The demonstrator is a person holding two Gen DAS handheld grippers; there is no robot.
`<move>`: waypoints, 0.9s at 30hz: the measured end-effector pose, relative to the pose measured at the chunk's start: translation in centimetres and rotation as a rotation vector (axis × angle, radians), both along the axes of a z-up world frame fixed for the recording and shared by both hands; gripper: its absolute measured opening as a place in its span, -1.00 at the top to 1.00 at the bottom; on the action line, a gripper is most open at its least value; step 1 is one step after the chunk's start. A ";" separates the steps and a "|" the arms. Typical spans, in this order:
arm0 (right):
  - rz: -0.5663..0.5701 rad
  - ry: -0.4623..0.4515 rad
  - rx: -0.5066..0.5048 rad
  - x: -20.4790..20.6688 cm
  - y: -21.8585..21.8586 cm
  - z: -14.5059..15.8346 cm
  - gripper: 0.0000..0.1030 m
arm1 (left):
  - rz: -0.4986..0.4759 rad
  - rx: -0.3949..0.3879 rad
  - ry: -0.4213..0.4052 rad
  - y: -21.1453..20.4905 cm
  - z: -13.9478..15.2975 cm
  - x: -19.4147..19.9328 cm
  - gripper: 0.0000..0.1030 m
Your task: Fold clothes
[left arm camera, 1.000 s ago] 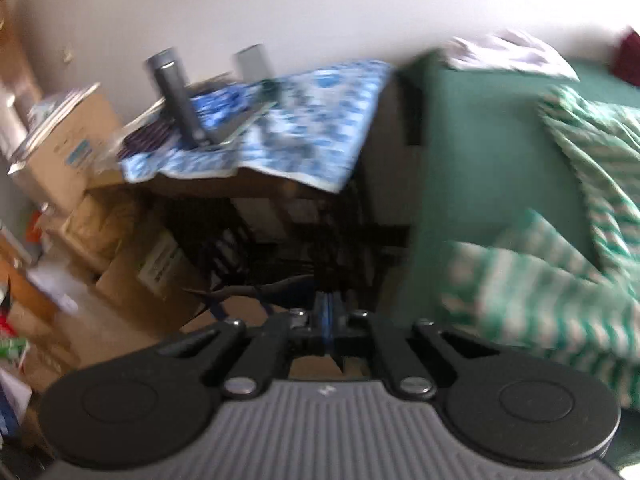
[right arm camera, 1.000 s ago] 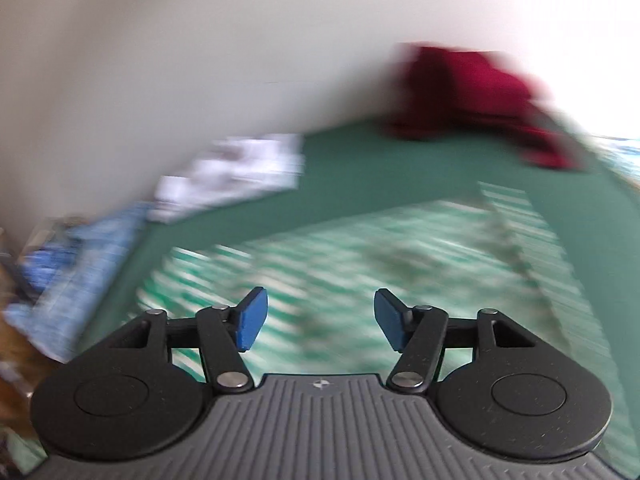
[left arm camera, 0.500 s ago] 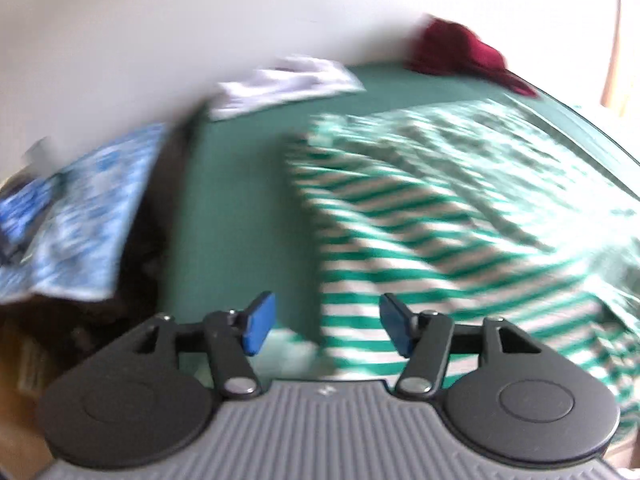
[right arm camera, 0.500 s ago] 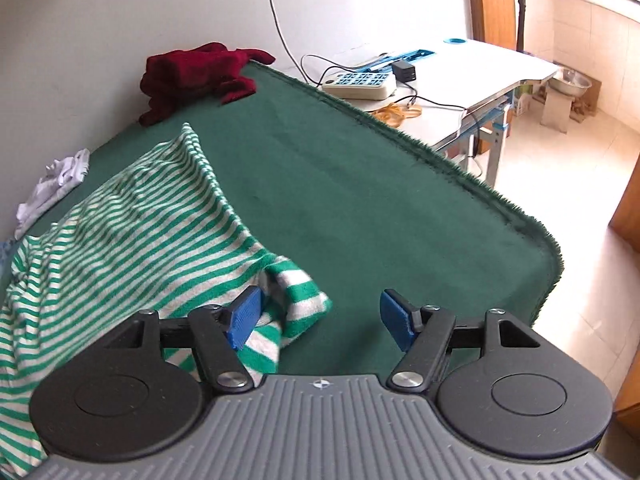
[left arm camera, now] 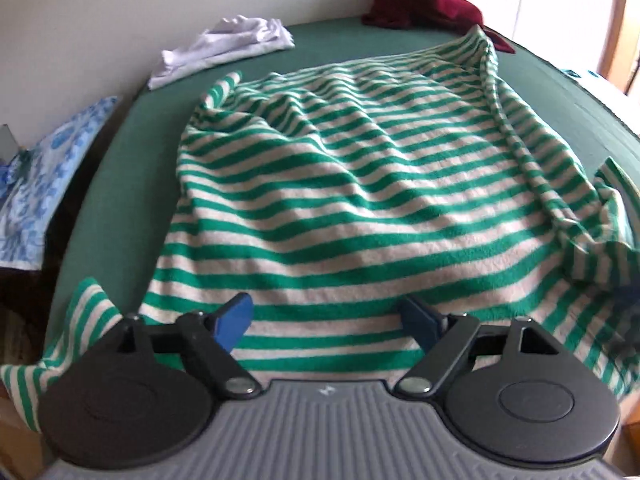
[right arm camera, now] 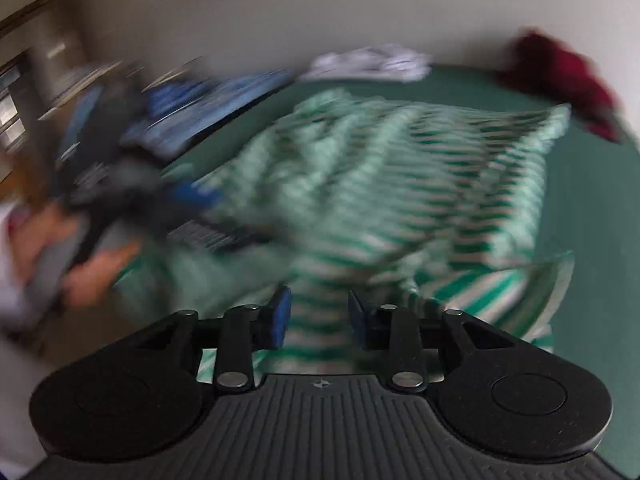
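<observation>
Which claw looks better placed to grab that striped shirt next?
Left, probably. The left claw is open and centred over the near edge of the striped shirt in a sharp, steady view. The right claw also straddles cloth, but its view is blurred.

The left wrist view looks low and close from the near edge of the green-covered desk (left arm camera: 120, 152) toward the far wall. The right wrist view, blurred, faces likewise from nearer the right edge. Both share the striped garment (left arm camera: 360, 184), white cloth (right arm camera: 372, 62) and red cloth (left arm camera: 420, 0).
</observation>
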State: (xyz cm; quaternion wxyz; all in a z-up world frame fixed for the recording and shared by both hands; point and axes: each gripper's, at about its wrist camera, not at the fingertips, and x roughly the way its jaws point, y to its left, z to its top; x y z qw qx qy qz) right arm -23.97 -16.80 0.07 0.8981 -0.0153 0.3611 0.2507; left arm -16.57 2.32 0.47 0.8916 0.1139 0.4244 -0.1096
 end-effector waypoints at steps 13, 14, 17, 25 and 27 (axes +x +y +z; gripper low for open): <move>-0.536 0.095 0.298 2.7 -15.8 -0.4 -0.14 | 0.228 -0.070 -0.078 0.1 -1.2 -1.8 -0.99; -0.529 0.134 0.316 3.6 -15.8 -1.0 -0.08 | 0.227 -0.058 -0.084 -0.1 -1.2 -1.9 -0.99; -0.493 0.234 0.417 5.6 -14.9 -2.4 0.78 | 0.204 -0.017 -0.102 -0.6 -1.1 -2.0 -0.99; -0.771 0.038 0.494 1.1 -21.0 1.6 0.88 | 0.123 0.003 -0.069 -0.5 -0.8 -1.0 -0.99; -0.924 -0.012 0.502 -1.9 -23.4 2.4 0.91 | 0.094 0.015 -0.056 -0.7 -0.7 -0.5 -0.99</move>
